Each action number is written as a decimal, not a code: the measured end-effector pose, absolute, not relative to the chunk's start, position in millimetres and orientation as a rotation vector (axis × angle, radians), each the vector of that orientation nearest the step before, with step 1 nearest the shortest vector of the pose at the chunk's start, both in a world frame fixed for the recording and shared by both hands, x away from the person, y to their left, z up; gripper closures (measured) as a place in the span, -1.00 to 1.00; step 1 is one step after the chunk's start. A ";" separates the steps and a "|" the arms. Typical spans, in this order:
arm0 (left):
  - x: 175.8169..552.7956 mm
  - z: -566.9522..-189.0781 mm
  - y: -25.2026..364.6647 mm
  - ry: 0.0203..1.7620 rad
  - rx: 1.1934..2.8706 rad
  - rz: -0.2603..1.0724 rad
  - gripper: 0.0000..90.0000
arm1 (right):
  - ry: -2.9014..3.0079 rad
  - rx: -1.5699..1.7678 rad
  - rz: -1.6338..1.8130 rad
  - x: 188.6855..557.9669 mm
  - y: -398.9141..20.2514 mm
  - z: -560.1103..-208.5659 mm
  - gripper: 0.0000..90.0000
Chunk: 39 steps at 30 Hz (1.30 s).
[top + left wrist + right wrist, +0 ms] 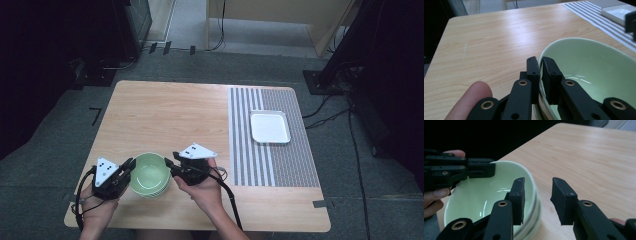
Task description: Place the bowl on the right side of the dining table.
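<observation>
A pale green bowl (148, 173) is sitting on a light wood-grain table (165, 115). A white tray (270, 126) is lying on a mat (272, 165) striped grey and white. Both grippers, left (131, 164) and right (169, 165), are showing black jaws and grey plates.

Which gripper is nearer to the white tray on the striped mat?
The right gripper. It sits at the green bowl's right rim, on the side toward the white tray. The left gripper clamps the bowl's left rim, farther from the tray.
</observation>
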<state>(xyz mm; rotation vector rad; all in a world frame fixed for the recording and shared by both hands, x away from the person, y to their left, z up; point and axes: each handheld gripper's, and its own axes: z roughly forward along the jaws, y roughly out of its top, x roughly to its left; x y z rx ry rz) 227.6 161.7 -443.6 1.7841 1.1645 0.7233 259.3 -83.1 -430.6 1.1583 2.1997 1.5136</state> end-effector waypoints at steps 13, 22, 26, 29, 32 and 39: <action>226.3 -441.6 161.1 1.147 1.780 0.740 0.88 | 2.200 1.238 1.411 272.8 -53.2 -445.2 0.61; 226.8 -441.5 160.7 1.150 1.769 0.742 0.88 | 2.253 1.197 1.393 278.2 -50.0 -447.8 0.76; 227.2 -441.2 161.3 1.148 1.766 0.738 0.88 | 2.301 1.214 1.369 284.3 -47.0 -448.3 0.68; 227.3 -440.9 161.6 1.149 1.762 0.739 0.88 | 2.319 1.168 1.346 285.2 -45.2 -447.7 0.74; 228.6 -440.4 164.0 1.149 1.750 0.725 0.88 | 2.313 1.076 1.334 281.9 -46.1 -445.0 0.84; 237.2 -447.4 171.2 1.214 1.724 0.562 0.70 | 2.267 1.005 1.403 277.8 -52.5 -434.5 0.97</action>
